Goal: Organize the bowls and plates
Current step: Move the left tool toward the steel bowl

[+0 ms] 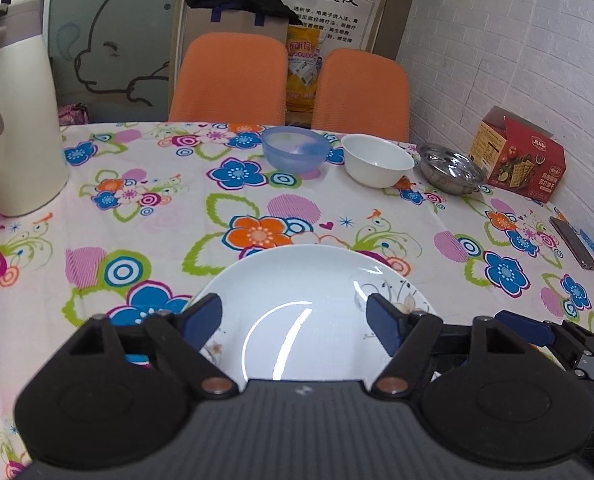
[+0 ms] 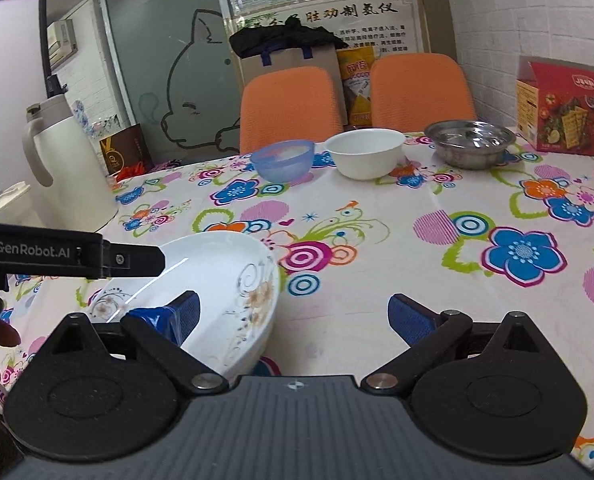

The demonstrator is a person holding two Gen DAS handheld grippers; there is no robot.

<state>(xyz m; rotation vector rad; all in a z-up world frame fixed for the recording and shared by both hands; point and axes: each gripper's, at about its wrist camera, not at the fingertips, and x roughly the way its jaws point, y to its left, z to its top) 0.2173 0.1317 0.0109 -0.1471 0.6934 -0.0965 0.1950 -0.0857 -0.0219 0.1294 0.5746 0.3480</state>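
A white plate [image 1: 297,280] with a faint flower print lies on the flowered tablecloth near the front edge. In the right wrist view it tops a short stack of like plates [image 2: 225,264]. My left gripper [image 1: 293,320] hangs open just above it, one finger over each side of the plate. My right gripper [image 2: 297,316] is open too, its left finger at the stack's right rim and its right finger over bare cloth. Far across the table stand a blue translucent bowl [image 1: 293,154], a white bowl [image 1: 377,160] and a steel bowl [image 1: 451,168] in a row.
A cream thermos jug [image 1: 17,120] stands at the left edge. At the far right, by the brick wall, sits a red food box [image 1: 517,156], with a dark phone [image 1: 573,248] lying in front of it. Two orange chairs [image 1: 233,76] back the table. Flowered cloth [image 2: 417,240] lies between plates and bowls.
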